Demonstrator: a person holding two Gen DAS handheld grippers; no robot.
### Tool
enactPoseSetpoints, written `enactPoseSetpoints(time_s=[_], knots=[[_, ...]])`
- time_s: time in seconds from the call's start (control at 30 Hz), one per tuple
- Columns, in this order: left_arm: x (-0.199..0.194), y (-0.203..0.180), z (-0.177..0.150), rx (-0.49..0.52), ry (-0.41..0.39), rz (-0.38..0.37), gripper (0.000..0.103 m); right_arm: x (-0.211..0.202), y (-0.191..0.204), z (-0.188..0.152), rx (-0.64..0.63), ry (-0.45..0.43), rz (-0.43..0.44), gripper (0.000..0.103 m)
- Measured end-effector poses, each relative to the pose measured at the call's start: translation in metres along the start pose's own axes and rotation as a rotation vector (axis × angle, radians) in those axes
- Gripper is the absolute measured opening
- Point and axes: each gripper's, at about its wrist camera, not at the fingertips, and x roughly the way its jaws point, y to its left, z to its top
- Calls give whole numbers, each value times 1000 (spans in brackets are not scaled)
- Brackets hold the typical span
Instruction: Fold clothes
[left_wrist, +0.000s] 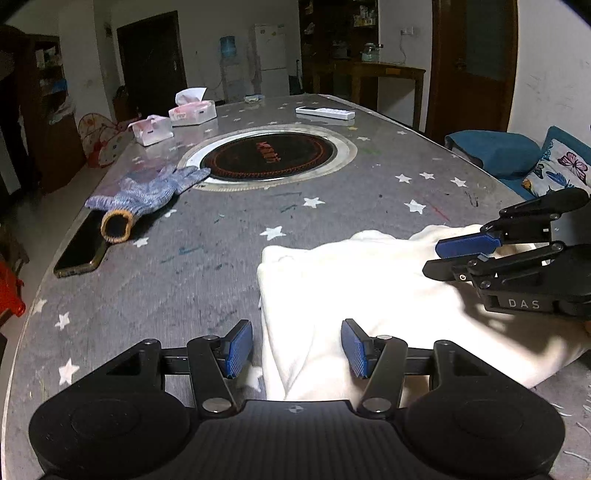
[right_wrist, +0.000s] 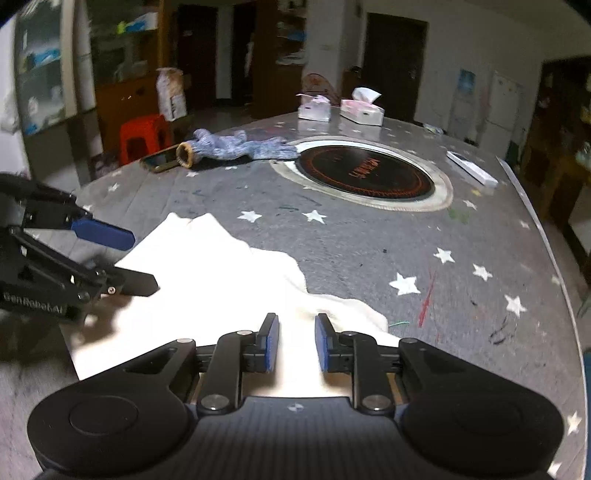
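The white cloth (left_wrist: 354, 280) lies bunched on the grey starred table (left_wrist: 221, 221), on the near side of the round hob (left_wrist: 267, 157) set into the tabletop. My left gripper (left_wrist: 296, 349) hangs over the cloth's near left edge with its blue pads wide apart, nothing between them; one pad is above bare table, the other above the cloth. My right gripper (right_wrist: 296, 345) sits low over the cloth's right part, its fingers partly parted with a strip of cloth showing in the gap; the pads do not press it. Seen from the left wrist, that right gripper (left_wrist: 448, 258) reaches in over the cloth's far right corner.

Left of the hob lies a blue knit glove (left_wrist: 147, 195), its cuff resting on a dark phone (left_wrist: 79, 251) at the table's edge. Beyond the hob on the left stand two tissue boxes (left_wrist: 192, 112), and beyond it on the right lies a white remote (left_wrist: 325, 112).
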Motion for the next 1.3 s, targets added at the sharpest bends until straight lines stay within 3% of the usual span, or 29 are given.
enactPoseSetpoints(time_s=[0.63,1.3], knots=[[-18,-6,-18,-94,32,-2,57,-7,12,-9,-147,-20,15,21],[-43,-29,-37,-114,52,18,57,-28,29,-26,-216,-29,11,21]])
